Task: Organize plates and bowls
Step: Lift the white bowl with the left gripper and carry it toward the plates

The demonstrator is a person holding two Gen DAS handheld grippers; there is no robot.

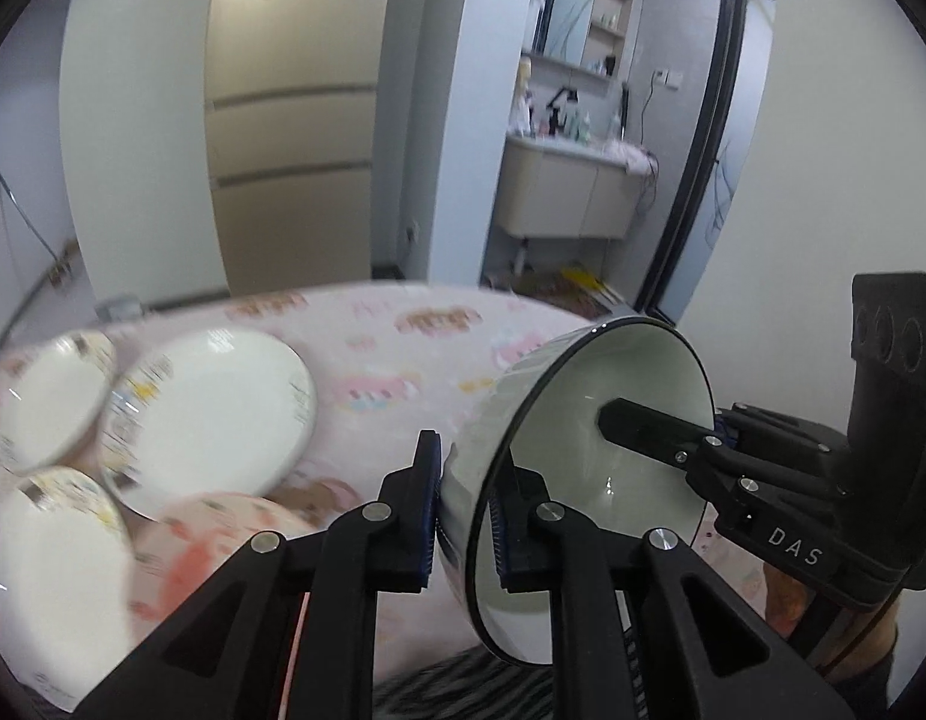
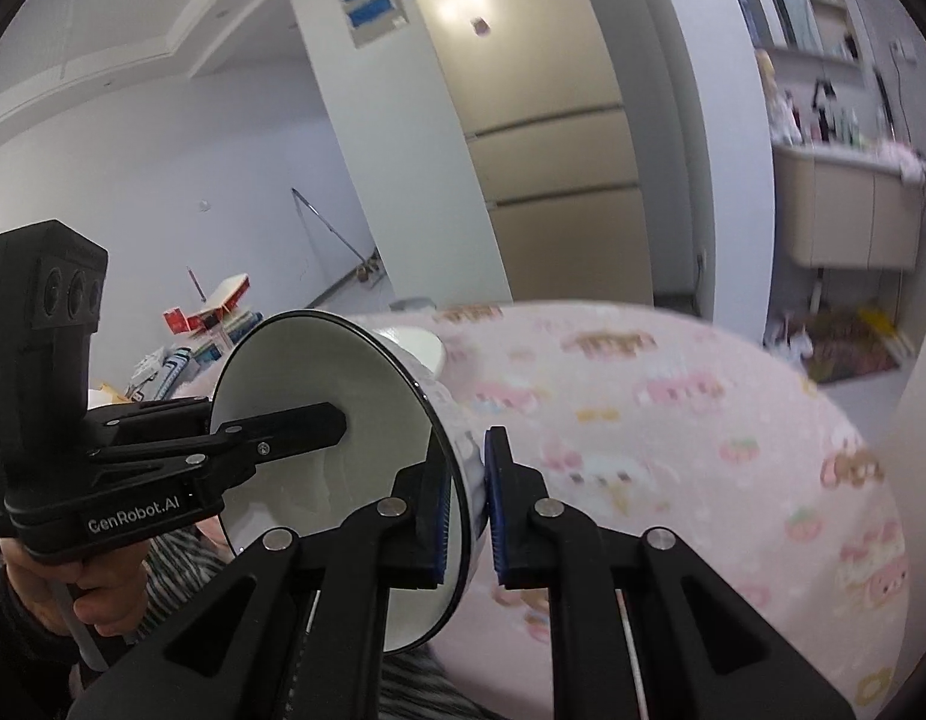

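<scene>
Gripping opposite sides of the white, dark-rimmed ceramic bowl [image 1: 583,456], the left gripper [image 1: 466,510] and right gripper [image 2: 467,507] share its weight. Both jaws are closed on its wall, holding it tipped above the pink patterned worktop [image 2: 673,420], probably for stacking with the white plates [image 1: 222,414].

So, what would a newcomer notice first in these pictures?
First, the white bowl with a dark rim, tipped on its side above the table: the left gripper and the right gripper both clamp its wall, at opposite sides of the rim. Next, the white plates grouped at the left on the pink patterned tablecloth.
</scene>
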